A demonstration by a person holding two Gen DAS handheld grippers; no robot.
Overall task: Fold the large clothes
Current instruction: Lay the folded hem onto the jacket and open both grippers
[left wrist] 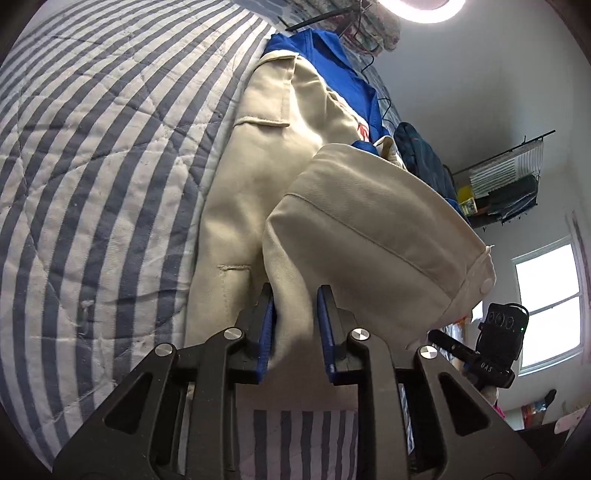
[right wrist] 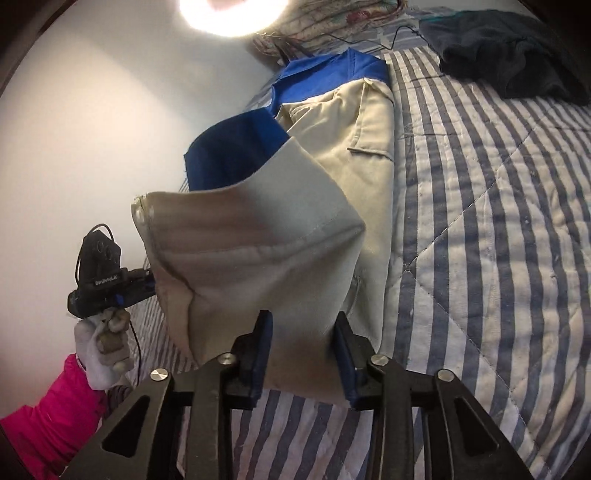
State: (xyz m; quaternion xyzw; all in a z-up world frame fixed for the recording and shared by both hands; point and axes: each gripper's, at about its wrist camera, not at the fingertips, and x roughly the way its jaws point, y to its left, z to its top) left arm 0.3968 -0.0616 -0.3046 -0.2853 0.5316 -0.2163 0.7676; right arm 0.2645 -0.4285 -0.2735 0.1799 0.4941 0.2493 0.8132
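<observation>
Both the left gripper [left wrist: 295, 310] and right gripper [right wrist: 303, 332] are pinching the beige garment's [left wrist: 258, 166] lifted hem; keeping corners level is helping.

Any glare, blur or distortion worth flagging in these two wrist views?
Left wrist: ceiling light blown out at the top edge, window overexposed, quilt stripes bowed by the fisheye. Right wrist: same light flares white, and the lifted beige garment near the lens looks soft and shadowed.
</observation>
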